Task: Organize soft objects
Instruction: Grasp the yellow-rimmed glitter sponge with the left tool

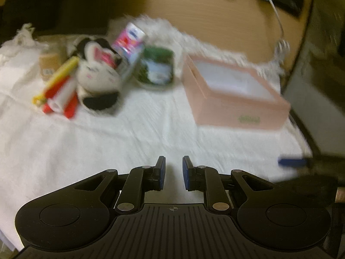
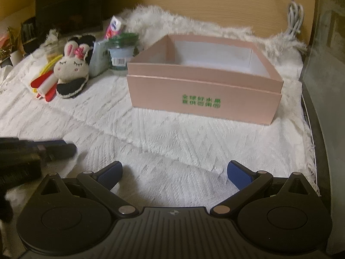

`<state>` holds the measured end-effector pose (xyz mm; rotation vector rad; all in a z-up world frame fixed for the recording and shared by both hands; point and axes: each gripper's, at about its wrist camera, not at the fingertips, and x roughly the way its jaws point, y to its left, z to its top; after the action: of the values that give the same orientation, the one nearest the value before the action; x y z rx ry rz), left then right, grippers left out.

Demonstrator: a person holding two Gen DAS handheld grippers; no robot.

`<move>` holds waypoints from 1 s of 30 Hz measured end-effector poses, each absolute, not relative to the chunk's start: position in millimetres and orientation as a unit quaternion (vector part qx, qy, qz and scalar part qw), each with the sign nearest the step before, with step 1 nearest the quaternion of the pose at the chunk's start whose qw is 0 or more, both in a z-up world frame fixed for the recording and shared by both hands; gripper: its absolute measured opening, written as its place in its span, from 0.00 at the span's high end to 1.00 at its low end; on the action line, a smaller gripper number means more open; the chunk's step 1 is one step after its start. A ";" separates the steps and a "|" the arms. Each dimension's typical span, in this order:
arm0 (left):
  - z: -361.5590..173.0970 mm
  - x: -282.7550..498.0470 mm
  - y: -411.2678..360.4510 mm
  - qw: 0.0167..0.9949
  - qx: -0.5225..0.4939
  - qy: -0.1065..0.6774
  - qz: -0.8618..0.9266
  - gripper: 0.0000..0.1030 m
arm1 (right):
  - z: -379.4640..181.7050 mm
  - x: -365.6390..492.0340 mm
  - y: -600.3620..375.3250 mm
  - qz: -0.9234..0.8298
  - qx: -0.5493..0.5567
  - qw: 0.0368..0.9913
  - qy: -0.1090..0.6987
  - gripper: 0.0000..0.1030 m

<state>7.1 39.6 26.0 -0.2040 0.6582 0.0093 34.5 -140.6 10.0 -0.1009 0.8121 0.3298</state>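
A white textured cloth (image 2: 172, 142) was spread over a wooden tabletop (image 2: 215, 6). On the cloth, toward the right, an open pink box (image 2: 202, 95) with green lettering on its front wall was placed, its white interior empty.

To the left of the box, well apart from it, a small cluster of things was gathered. A plush rabbit slipper (image 2: 70, 73), cream-faced with a pink bow and a dark sole, was laid at the front of the cluster. Just beside it on the left, red, yellow and white clips (image 2: 44, 86) were piled. Behind it, a grey carton (image 2: 100, 56) and a green-lidded jar (image 2: 120, 51) were stood, the jar nearest the box. A white cable (image 2: 295, 15) was coiled at the far right edge of the cloth.

The left gripper (image 1: 173, 172) was held low over bare cloth, its blue-padded fingers drawn close together with a narrow gap and nothing between them. The left view was blurred. The right gripper (image 2: 174, 172) was spread wide over bare cloth in front of the box, grasping nothing.
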 end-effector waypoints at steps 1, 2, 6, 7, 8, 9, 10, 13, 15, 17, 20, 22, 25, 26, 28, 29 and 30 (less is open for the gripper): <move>32.7 7.8 50.7 0.944 -0.101 0.314 0.007 0.81 | 10.9 37.3 -136.9 0.159 -0.056 0.899 0.405 0.00; 38.2 8.7 61.2 0.948 -0.096 0.304 0.011 0.81 | 12.3 38.3 -135.0 0.155 -0.062 0.893 0.418 0.00; 56.5 22.1 112.6 0.949 -0.073 0.298 0.077 0.81 | 13.0 35.1 -132.6 0.140 -0.061 0.890 0.430 0.00; 60.4 29.1 131.5 0.943 -0.087 0.309 0.091 0.81 | 13.2 35.0 -131.9 0.139 -0.062 0.889 0.432 0.00; 64.0 35.3 152.4 0.937 -0.108 0.318 0.097 0.81 | 13.8 36.0 -131.9 0.138 -0.062 0.887 0.436 0.00; 66.9 40.4 171.5 0.933 -0.128 0.322 0.102 0.81 | 14.6 38.1 -131.0 0.139 -0.064 0.884 0.442 0.00; 69.7 45.1 188.3 0.931 -0.138 0.322 0.107 0.82 | 16.2 41.7 -129.7 0.140 -0.065 0.879 0.451 0.00; 75.6 58.8 217.9 0.933 -0.117 0.320 0.115 0.81 | 24.7 47.9 -120.4 0.151 -0.052 0.878 0.452 0.00; 79.4 67.5 225.6 0.940 -0.100 0.314 0.089 0.81 | 34.8 49.8 -104.3 0.154 -0.052 0.889 0.428 0.00; 80.8 78.7 225.9 0.947 -0.069 0.309 0.049 0.81 | 44.8 53.5 -82.6 0.155 -0.062 0.901 0.400 0.00; 76.9 90.0 218.9 0.949 -0.014 0.315 0.016 0.81 | 53.1 60.0 -47.4 0.157 -0.087 0.909 0.377 0.00; 72.2 91.0 211.1 0.950 0.016 0.312 -0.009 0.81 | 54.7 63.1 -27.0 0.161 -0.104 0.906 0.377 0.00; 60.4 91.4 196.8 0.948 0.069 0.309 -0.035 0.78 | 54.3 66.1 -5.4 0.166 -0.112 0.903 0.379 0.00; 55.8 92.7 194.1 0.946 0.082 0.312 -0.040 0.78 | 54.1 65.3 -0.5 0.165 -0.114 0.903 0.380 0.00; 48.4 96.7 194.5 0.944 0.103 0.312 -0.035 0.76 | 54.2 64.3 6.5 0.159 -0.110 0.905 0.380 0.00; 47.2 97.0 196.8 0.944 0.114 0.310 -0.023 0.75 | 54.8 63.9 9.0 0.154 -0.106 0.906 0.380 0.00; 46.4 98.9 199.5 0.945 0.121 0.305 -0.019 0.67 | 55.5 62.6 11.5 0.148 -0.101 0.908 0.378 0.00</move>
<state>98.9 199.5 46.4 0.2465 0.6208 -0.0394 62.6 11.5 55.5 -0.2092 0.7808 0.3061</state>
